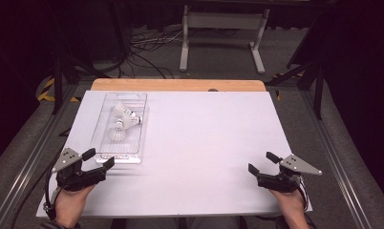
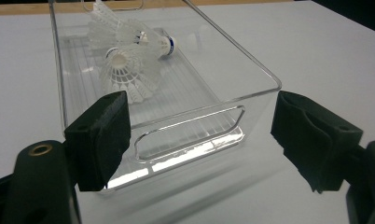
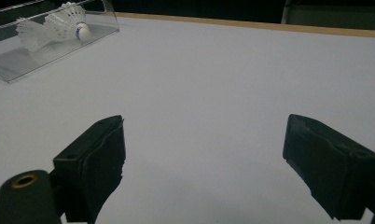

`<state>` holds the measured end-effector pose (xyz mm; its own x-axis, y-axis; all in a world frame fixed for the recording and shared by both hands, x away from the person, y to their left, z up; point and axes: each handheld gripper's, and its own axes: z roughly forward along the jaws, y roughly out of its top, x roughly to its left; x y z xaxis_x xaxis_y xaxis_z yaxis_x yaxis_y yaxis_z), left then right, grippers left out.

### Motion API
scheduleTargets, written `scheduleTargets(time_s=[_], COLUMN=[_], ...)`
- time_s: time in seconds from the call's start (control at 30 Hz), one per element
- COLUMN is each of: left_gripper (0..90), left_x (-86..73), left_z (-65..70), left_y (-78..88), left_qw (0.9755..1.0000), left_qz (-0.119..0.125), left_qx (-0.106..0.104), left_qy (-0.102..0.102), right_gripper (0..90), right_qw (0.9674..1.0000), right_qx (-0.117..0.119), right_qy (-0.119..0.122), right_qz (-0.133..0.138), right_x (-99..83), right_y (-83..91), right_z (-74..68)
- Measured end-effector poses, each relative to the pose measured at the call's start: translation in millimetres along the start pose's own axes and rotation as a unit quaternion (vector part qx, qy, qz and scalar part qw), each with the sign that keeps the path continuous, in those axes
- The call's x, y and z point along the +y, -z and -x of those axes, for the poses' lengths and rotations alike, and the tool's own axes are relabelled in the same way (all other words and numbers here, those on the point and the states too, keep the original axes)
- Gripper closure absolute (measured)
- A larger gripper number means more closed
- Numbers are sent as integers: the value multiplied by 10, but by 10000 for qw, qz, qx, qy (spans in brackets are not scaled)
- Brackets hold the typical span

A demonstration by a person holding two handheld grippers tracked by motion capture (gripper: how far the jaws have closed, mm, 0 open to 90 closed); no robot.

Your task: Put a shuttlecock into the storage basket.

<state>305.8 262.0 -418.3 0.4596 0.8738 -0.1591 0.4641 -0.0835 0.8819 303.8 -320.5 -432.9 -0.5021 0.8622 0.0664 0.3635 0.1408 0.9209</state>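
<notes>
While the left gripper (image 1: 98,159) is sitting at about 8 o'clock on the white table (image 1: 204,143), its jaws are gaping wide with nothing between them, and they're pointing toward 1 o'clock at the near end of the clear plastic bin (image 1: 109,152). In the left gripper view that bin's (image 2: 251,65) handle cutout is showing just past the jaws, close but not touching as far as I can tell. The bin is lying lengthwise at roughly 10 to 11 o'clock on the table, and the white shuttlecocks (image 1: 121,121) are piling up together inside it, toward its middle and far half; one (image 2: 125,70) is facing its cork at the camera and another's blue-banded cork is poking out to the right. Over at 4 o'clock the right gripper (image 1: 261,162) is hovering low above bare table, jaws spread and holding nothing, well apart from the bin, which is showing far off at 10 o'clock in the right gripper view with a shuttlecock (image 3: 66,23) inside
</notes>
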Motion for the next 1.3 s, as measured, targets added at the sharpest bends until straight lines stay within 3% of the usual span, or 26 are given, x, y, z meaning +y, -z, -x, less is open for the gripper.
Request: scheduleTargets(time_s=[1.3], left_gripper=[206], left_x=[-122], left_z=[-50], left_y=[-12], left_qw=[9996], left_qz=[-50], left_qx=[-224], left_qy=[176], right_gripper=[136], right_qw=[10000], right_qx=[-34], right_qy=[-6], right_qz=[9], right_x=[-1], right_y=[12], right_z=[0])
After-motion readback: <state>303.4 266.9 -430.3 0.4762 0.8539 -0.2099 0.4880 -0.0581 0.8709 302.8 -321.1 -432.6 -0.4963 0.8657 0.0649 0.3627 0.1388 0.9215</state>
